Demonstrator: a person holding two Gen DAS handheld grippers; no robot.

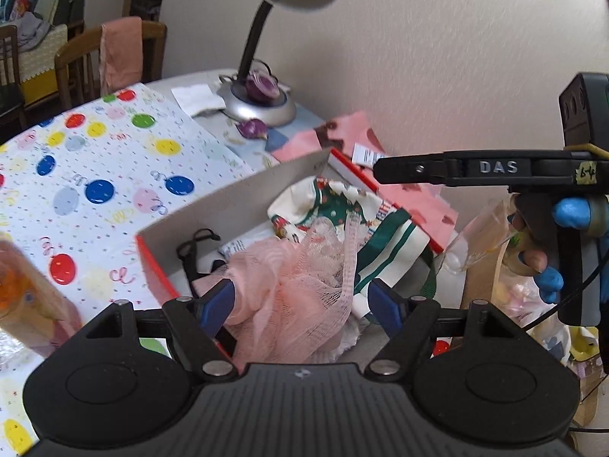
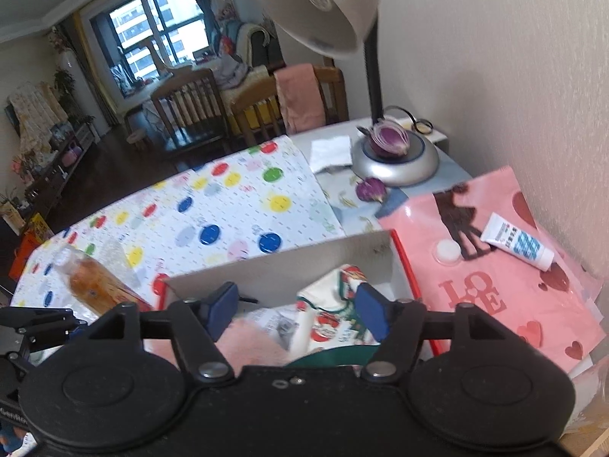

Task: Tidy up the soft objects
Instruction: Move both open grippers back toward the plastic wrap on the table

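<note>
A red cardboard box point(image 1: 228, 205) with a grey inside stands on the table. In it lie a pink mesh bath pouf point(image 1: 300, 278), a printed Christmas cloth point(image 1: 335, 205) with green stripes, and a black strap point(image 1: 190, 251). My left gripper point(image 1: 304, 304) is open, its blue pads either side of the pouf, which hangs loose between them. My right gripper point(image 2: 295, 304) is open and empty above the box point(image 2: 304, 262), over the pink pouf point(image 2: 251, 346) and the cloth point(image 2: 331, 316). The right gripper's body point(image 1: 495, 171) shows at the right of the left wrist view.
A silver desk lamp point(image 2: 396, 160) stands at the back by the wall, an onion half point(image 2: 390, 139) on its base. A pink LOVE bag point(image 2: 495, 278) with a white tube point(image 2: 517, 242) lies right of the box. A balloon-print cloth point(image 1: 95, 175) covers the table. A bottle point(image 2: 95, 285) lies left.
</note>
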